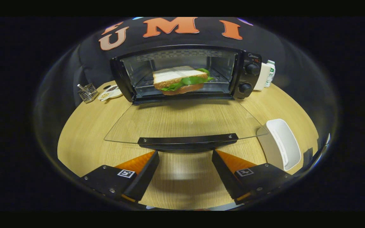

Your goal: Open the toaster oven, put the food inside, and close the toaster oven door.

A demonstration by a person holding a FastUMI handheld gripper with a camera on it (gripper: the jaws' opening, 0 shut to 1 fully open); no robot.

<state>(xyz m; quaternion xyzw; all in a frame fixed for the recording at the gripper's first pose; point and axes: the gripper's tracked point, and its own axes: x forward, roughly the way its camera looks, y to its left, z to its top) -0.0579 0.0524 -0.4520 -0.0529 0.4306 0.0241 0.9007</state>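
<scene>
So the gripper (185, 158) sits closest to us, fingers spread wide apart with nothing between them, totally released, just bare wooden table (84, 139) showing in the gap. Not touching anything as far as I can see.

Just ahead of the fingertips is the door handle (187, 141), a dark bar bolted along the free edge of the glass door (182, 122), which is folded all the way down and lying flat over the table. My guess: the handle is the place to grab or nudge. It's rigid, looks like it offers a decent lip to get under, and the glass pane itself looks slick and not something I'd want to squeeze. The door should swing light on its hinge, but probably wants a steady push so it doesn't bounce back open.

Off to the right, near the right finger, there's a white tray (282, 142), sitting empty.

Beyond the door, the toaster oven (249, 79) has the sandwich (181, 79) already resting on the rack inside. Soft bread, floppy lettuce, squishy stuff, glad it doesn't need another pinch. So judging by this, only the closing step is left.

Further back left of the oven there's a little wire basket (87, 92) and a small dish (110, 93), and a bottle (270, 72) tucked behind the oven's right side.
</scene>
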